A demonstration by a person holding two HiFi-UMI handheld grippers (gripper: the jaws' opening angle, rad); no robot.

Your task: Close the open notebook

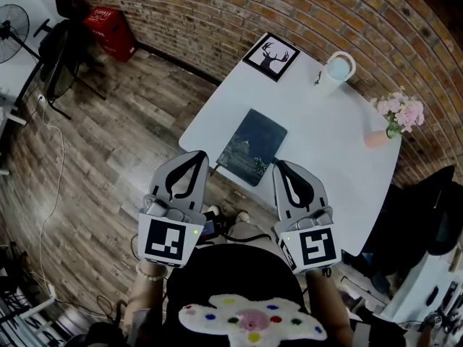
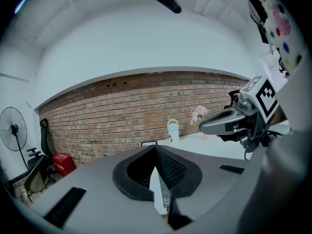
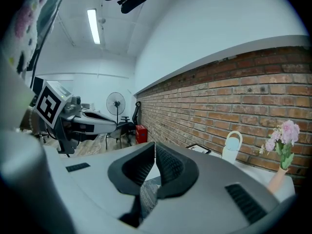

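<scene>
I see one notebook (image 1: 252, 147), dark cover up and lying shut near the front edge of the white worktop (image 1: 318, 136). My two grippers hang just short of it, the left gripper (image 1: 194, 155) and the right gripper (image 1: 281, 166) one at each near corner, both clenched on nothing. Farther back stand one framed deer picture (image 1: 271, 56), one white jug (image 1: 338, 69) and one vase of pink flowers (image 1: 391, 121).

Jaws together, empty: left claw (image 1: 192, 157), right claw (image 1: 284, 168), side by side.
</scene>
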